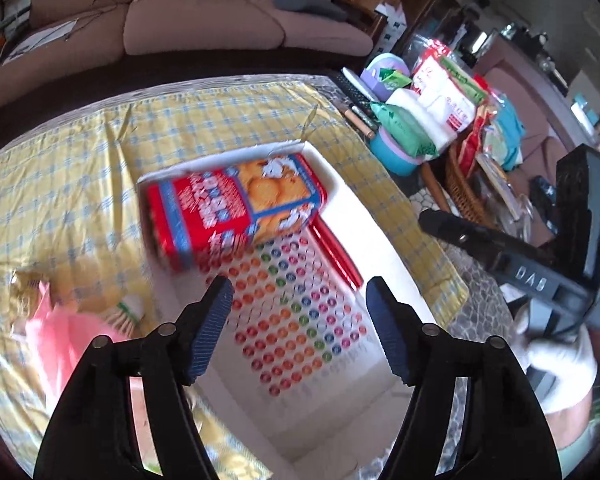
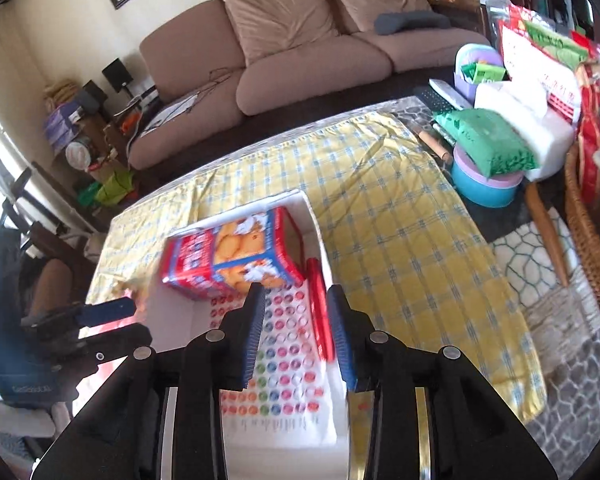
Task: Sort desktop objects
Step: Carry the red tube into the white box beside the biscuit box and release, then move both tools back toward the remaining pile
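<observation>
Left tongs [image 1: 298, 304]: spread wide, empty, hovering over the white box [image 1: 364, 224], touching nothing.
Biscuit tin [image 1: 236, 208]: lies tipped in the far end of the white box, its left end propped on the box wall; long axis runs left-right across the box, picture face up, open mouth toward the right.
Red lid [image 2: 318, 312]: stands on edge along the box's right wall, just right of the tin.
Right tongs [image 2: 296, 320]: partly parted, straddling the red lid; whether they touch it cannot be told.
Desk [image 2: 400, 240]: under a yellow check cloth.
</observation>
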`<action>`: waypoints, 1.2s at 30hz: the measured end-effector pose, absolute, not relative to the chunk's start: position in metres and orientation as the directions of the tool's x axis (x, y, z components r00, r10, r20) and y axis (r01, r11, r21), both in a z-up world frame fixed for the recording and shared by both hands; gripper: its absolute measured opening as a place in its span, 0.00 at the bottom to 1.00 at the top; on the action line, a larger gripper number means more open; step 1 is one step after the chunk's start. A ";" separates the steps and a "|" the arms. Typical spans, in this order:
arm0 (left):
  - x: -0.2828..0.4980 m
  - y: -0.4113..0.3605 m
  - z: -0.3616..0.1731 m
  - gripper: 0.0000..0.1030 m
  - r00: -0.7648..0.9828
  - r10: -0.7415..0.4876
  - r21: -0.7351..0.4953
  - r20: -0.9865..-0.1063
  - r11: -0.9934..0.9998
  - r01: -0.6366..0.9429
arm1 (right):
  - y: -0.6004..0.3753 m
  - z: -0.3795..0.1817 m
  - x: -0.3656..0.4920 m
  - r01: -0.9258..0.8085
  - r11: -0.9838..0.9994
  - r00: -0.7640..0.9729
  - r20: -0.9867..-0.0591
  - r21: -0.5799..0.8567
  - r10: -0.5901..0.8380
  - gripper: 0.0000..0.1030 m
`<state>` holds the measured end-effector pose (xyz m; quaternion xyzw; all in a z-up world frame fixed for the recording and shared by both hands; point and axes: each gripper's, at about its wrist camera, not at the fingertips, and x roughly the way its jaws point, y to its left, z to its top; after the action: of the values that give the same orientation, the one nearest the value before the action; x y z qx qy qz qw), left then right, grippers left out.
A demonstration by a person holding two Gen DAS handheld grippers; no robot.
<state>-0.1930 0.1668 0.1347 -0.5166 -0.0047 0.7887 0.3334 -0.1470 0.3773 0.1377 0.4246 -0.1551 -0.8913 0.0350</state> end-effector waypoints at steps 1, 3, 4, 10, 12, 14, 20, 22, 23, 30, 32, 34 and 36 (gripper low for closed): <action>-0.186 0.157 0.138 0.67 -0.248 0.535 -0.355 -0.808 -0.777 -0.519 | 0.373 0.143 -0.140 -0.058 -0.949 -0.638 -0.743 0.308 -0.203 0.33; -0.169 0.137 0.147 0.70 -0.271 0.532 -0.337 -0.802 -0.779 -0.529 | 0.363 0.153 -0.125 -0.030 -0.951 -0.640 -0.737 0.308 -0.218 0.34; -0.160 0.127 0.151 0.70 -0.286 0.528 -0.324 -0.800 -0.781 -0.534 | 0.356 0.158 -0.116 -0.016 -0.952 -0.641 -0.734 0.305 -0.225 0.35; -0.117 0.040 0.167 0.81 -0.372 0.516 -0.302 -0.772 -0.812 -0.499 | 0.299 0.174 -0.068 0.090 -0.957 -0.648 -0.714 0.274 -0.265 0.39; -0.107 0.007 0.164 0.83 -0.399 0.493 -0.292 -0.773 -0.835 -0.467 | 0.276 0.175 -0.054 0.129 -0.958 -0.649 -0.709 0.255 -0.276 0.39; -0.101 -0.019 0.156 0.83 -0.404 0.480 -0.293 -0.779 -0.848 -0.443 | 0.254 0.173 -0.045 0.163 -0.956 -0.643 -0.709 0.243 -0.290 0.39; -0.082 -0.070 0.119 0.83 -0.400 0.444 -0.288 -0.802 -0.874 -0.392 | 0.187 0.156 -0.028 0.261 -0.935 -0.605 -0.714 0.239 -0.352 0.39; -0.076 -0.079 0.103 0.83 -0.384 0.444 -0.297 -0.809 -0.874 -0.385 | 0.169 0.146 -0.028 0.276 -0.929 -0.587 -0.722 0.247 -0.367 0.39; -0.073 -0.082 0.097 0.83 -0.378 0.443 -0.299 -0.813 -0.874 -0.382 | 0.163 0.141 -0.029 0.280 -0.926 -0.578 -0.726 0.252 -0.372 0.39; -0.065 -0.087 0.059 0.83 -0.345 0.452 -0.307 -0.822 -0.864 -0.400 | 0.132 0.106 -0.039 0.267 -0.924 -0.530 -0.758 0.275 -0.379 0.39; -0.068 -0.084 0.053 0.83 -0.337 0.453 -0.307 -0.825 -0.861 -0.405 | 0.125 0.097 -0.043 0.265 -0.923 -0.521 -0.764 0.280 -0.381 0.39; -0.073 -0.079 0.048 0.83 -0.331 0.452 -0.302 -0.828 -0.858 -0.414 | 0.118 0.089 -0.048 0.265 -0.922 -0.509 -0.771 0.282 -0.382 0.39; -0.077 -0.073 0.043 0.83 -0.331 0.447 -0.286 -0.831 -0.854 -0.435 | 0.114 0.078 -0.056 0.259 -0.924 -0.493 -0.784 0.280 -0.376 0.39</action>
<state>-0.0773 -0.0732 0.0434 -0.5115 -0.0060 0.8157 0.2702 -0.0558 0.1135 0.0776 0.4685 -0.0623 -0.8617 0.1844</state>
